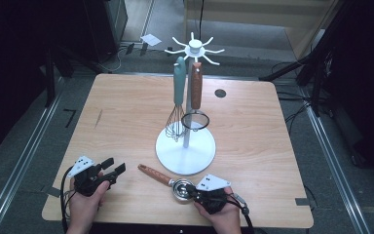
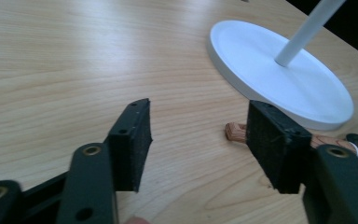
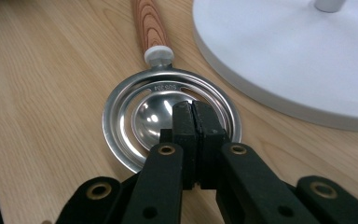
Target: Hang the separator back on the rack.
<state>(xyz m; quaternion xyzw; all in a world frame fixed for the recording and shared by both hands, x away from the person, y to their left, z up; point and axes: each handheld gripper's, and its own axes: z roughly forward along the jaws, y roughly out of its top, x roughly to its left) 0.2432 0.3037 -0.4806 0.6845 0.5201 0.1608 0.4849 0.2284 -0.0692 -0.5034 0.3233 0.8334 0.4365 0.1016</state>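
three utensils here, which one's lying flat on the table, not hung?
The egg separator with the wooden handle, lying on the table in front of the stand's base. The teal whisk and the wooden-handled strainer both hang from the white stand.

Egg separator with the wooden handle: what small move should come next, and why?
Probably lift it a little with the right gripper, whose jaws look shut on the metal rim of the egg separator, which lies flat on the table. The left gripper stands open beside the handle's end and could steady it before it goes to the white rack.
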